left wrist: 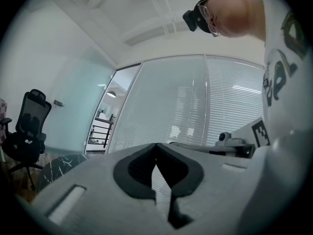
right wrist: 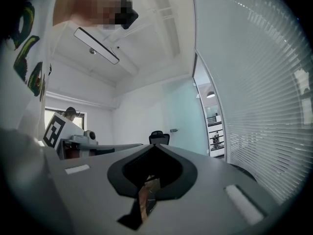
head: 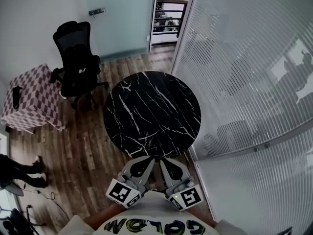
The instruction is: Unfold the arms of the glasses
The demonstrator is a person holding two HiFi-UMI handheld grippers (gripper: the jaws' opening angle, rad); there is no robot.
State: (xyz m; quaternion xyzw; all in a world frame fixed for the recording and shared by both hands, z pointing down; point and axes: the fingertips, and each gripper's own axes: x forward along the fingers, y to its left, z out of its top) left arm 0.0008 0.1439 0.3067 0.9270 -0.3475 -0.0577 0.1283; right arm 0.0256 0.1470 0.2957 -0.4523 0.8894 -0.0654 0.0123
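I see no glasses in any view. The round black marble table [head: 151,111] shows a bare top. Both grippers are held low in the head view, close to the person's body and just short of the table's near edge. The left gripper [head: 151,159] has its jaws closed together with nothing between them, and the left gripper view shows the same for the left gripper [left wrist: 156,146]. The right gripper [head: 162,160] sits beside it, tips almost touching the left one. In its own view the right gripper [right wrist: 155,147] is also shut and empty.
A black office chair [head: 76,58] stands beyond the table to the left. A small table with a checkered cloth [head: 32,97] is at the far left. A glass wall with blinds [head: 244,82] runs along the right. Someone's feet [head: 22,173] are on the wooden floor at left.
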